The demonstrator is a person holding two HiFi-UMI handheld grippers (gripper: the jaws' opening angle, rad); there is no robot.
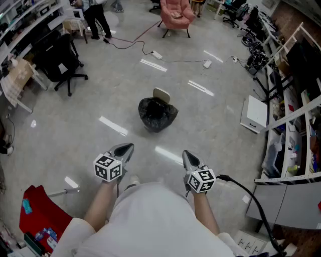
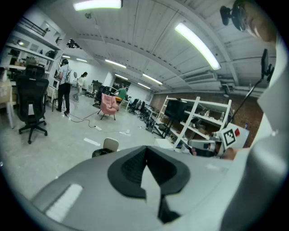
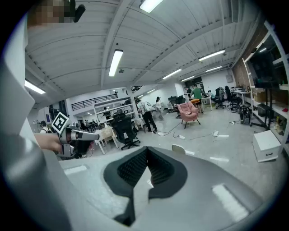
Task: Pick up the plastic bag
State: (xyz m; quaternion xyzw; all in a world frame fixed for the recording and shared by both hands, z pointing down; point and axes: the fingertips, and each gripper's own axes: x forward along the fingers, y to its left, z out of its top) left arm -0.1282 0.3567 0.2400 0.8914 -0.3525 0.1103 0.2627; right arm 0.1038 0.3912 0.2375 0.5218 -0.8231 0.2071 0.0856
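Note:
A black plastic bag [image 1: 157, 114] lines a small bin on the grey floor, a beige lid [image 1: 161, 94] standing behind it. My left gripper [image 1: 127, 148] is held near my body, short of the bag and to its left, jaws shut and empty. My right gripper [image 1: 186, 156] is level with it on the right, also shut and empty. In the left gripper view the bag [image 2: 100, 152] peeks over the closed jaws with the lid [image 2: 110, 144] above it. The right gripper view shows only the lid [image 3: 178, 148] above the closed jaws.
A black office chair [image 1: 60, 57] stands far left, a pink armchair [image 1: 176, 13] at the back. Cables [image 1: 135, 46] trail over the floor. A white box [image 1: 254, 113] and metal shelving [image 1: 293, 125] line the right side. A red bin [image 1: 40, 213] sits at my near left.

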